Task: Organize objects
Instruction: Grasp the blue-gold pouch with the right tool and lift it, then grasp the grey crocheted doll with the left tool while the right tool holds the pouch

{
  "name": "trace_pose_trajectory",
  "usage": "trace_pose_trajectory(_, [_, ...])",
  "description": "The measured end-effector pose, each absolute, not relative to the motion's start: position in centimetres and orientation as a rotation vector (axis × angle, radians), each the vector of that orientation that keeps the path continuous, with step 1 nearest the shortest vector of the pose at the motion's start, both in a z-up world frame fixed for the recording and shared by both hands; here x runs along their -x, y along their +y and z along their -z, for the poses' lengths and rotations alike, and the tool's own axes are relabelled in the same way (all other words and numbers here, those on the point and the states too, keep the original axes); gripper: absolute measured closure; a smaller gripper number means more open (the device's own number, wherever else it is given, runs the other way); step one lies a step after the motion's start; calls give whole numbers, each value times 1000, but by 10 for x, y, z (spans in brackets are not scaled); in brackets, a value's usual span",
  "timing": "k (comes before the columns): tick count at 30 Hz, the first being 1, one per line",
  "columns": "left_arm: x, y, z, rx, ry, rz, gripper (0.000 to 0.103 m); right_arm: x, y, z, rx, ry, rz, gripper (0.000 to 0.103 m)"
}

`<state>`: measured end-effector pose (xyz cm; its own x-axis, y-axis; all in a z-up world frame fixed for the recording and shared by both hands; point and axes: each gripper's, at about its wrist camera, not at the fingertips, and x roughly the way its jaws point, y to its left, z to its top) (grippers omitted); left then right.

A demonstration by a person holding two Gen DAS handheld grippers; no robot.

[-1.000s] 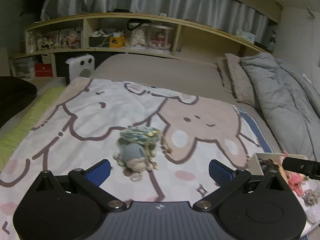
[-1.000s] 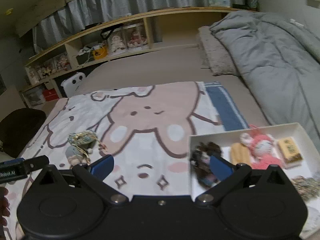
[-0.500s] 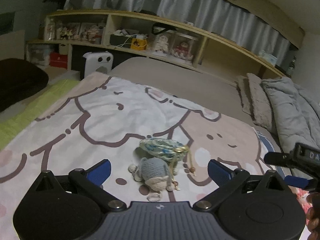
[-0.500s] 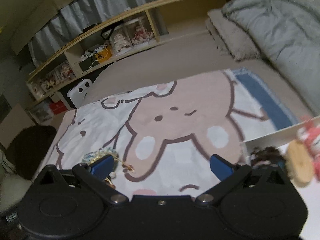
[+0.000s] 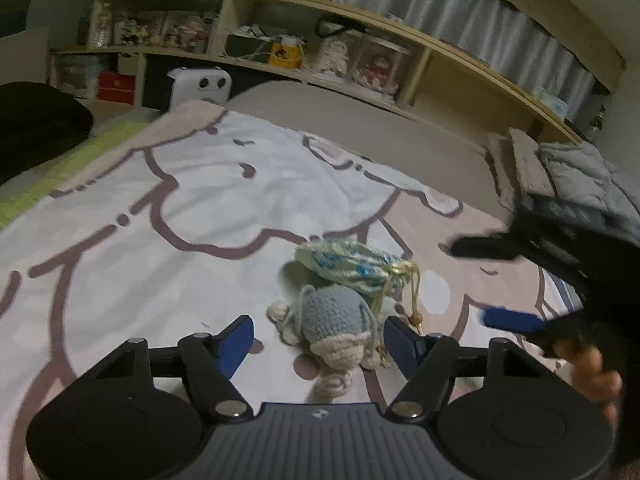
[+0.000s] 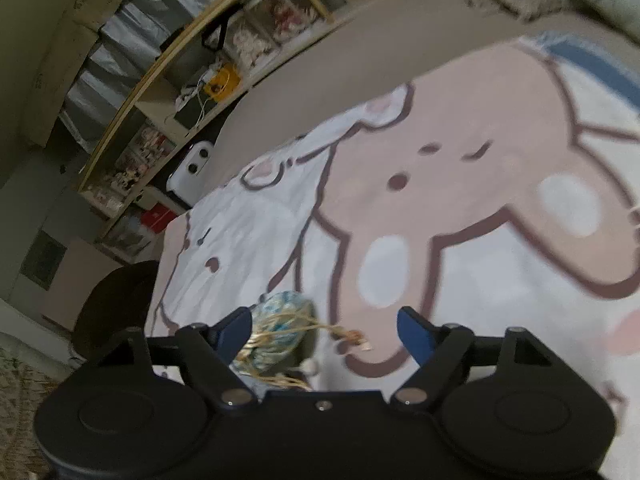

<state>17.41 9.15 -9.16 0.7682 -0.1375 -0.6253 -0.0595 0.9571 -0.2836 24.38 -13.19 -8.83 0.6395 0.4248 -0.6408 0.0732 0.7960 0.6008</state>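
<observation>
Item one: crocheted grey-blue doll, cream limbs, lying on the cartoon-print blanket that covers the bed, toward the blanket's near edge. Item two: drawstring pouch, pale with blue pattern and gold cord, lying on the blanket just behind the doll and touching it; its cord trails down past the doll's right side. In the right wrist view the same pouch sits low in frame, cord ends spread on the blanket toward the right. Left gripper: fingers spread wide, one blue-padded tip on each side of the doll, nothing held, contact with the doll not discernible. Right gripper: fingers spread wide, nothing held; left tip overlaps the pouch in view, whether it touches cannot be told. From the left wrist view the right gripper appears blurred at the right side, above the blanket, near the pouch, with a hand behind it. Surroundings: wooden shelf along the bed's far edge, holding dolls and small clutter; white heater beyond the blanket's far left corner; grey duvet at the far right.
</observation>
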Motion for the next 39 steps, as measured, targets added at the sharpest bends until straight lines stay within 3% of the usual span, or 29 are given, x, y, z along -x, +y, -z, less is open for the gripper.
trace_pose_trajectory(8, [-179,87,107,308,695,61,33,-267,-106,123,-788,963,-261,41])
trace_pose_trajectory(10, [-180,87,109,315,685,64,33,-268,-105,127,-824,964,-289,59])
trace_pose_trajectory(14, [-186,88,115,345,665,54,33,-266,-107,122,-800,942,-307,75])
trace_pose_trajectory(27, [-193,79,121,325,660,68,34,-241,-156,99,-713,875,-260,89])
trace_pose_trajectory(33, [-195,76,123,330,689,81,57,-217,-180,103,-656,927,-245,89])
trace_pose_trajectory(39, [-193,76,120,347,710,80,59,-184,-200,106,-598,987,-228,90])
